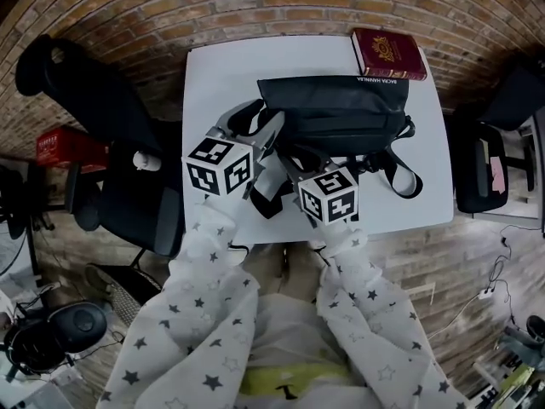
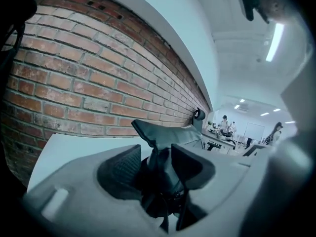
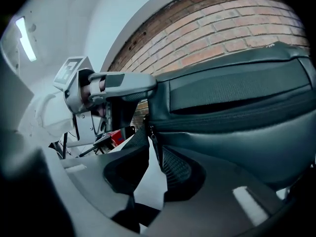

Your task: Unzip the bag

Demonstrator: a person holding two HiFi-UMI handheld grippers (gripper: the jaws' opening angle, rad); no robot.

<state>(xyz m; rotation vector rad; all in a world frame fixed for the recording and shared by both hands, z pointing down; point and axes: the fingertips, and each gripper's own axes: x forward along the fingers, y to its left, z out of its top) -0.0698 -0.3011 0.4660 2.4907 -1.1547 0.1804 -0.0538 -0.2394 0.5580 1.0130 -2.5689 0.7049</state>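
Observation:
A black zip bag (image 1: 341, 113) lies on the white table (image 1: 221, 75), with its straps trailing toward the front edge. My left gripper (image 1: 255, 119) is at the bag's left end. In the left gripper view, a folded corner of bag fabric (image 2: 160, 147) stands between that gripper's (image 2: 155, 161) spread pads, and the pads do not press on it. My right gripper (image 1: 298, 164) sits just in front of the bag's near left corner. Its jaws (image 3: 150, 164) are apart around the thin zipper pull (image 3: 153, 144), which hangs beside the right pad (image 3: 177, 169); bare table shows in the gap.
A dark red book (image 1: 387, 54) lies at the table's back right corner, behind the bag. A brick wall (image 1: 255, 7) runs behind the table. Black office chairs stand on the left (image 1: 102, 118) and on the right (image 1: 485, 169). A strap loop (image 1: 407, 175) lies right of my right gripper.

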